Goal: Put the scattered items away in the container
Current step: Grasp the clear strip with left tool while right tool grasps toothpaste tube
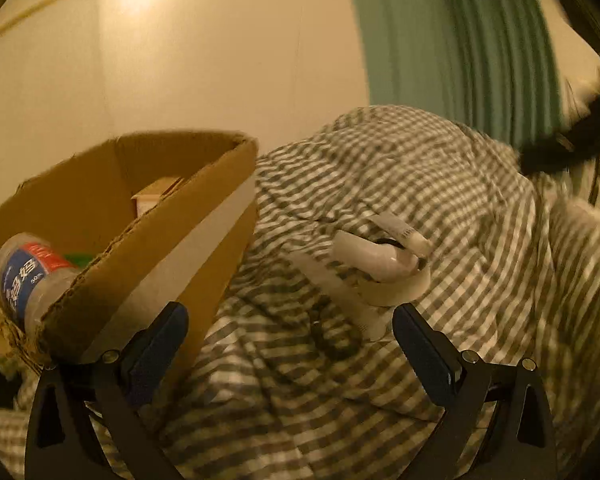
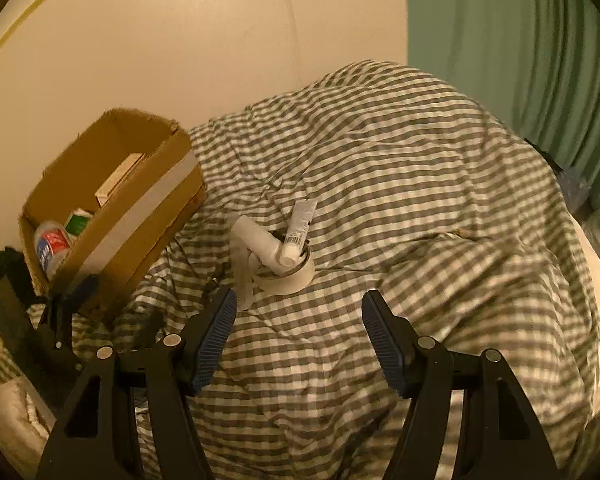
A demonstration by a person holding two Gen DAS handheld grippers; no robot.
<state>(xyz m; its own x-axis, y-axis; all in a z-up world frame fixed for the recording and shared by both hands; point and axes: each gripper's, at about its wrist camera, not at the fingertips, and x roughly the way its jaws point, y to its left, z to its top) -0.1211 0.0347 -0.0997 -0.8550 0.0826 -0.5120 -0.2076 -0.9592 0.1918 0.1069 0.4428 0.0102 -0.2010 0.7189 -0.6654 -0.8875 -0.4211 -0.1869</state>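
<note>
A brown cardboard box (image 2: 148, 208) (image 1: 148, 256) stands on the checked bed cover by the wall. Inside it lie a clear bottle with a blue and red label (image 1: 28, 276) (image 2: 52, 248), a green item (image 2: 78, 222) and a pale carton (image 2: 118, 180). On the cover to its right sit a roll of white tape (image 2: 292, 276) (image 1: 392, 292), a white tube (image 2: 260, 246) (image 1: 376, 256) across it, and a smaller labelled tube (image 2: 298, 226) (image 1: 404, 234). My right gripper (image 2: 298, 320) hovers open just short of the tape. My left gripper (image 1: 290, 332) is open too, between box and tape, and shows as a dark shape (image 2: 66, 300) in the right wrist view.
The checked cover (image 2: 420, 160) is rumpled and humps up toward the back. A cream wall (image 2: 180, 40) stands behind the box and a green curtain (image 2: 520, 40) hangs at the right. Something dark and blurred (image 1: 572, 136) crosses the upper right of the left wrist view.
</note>
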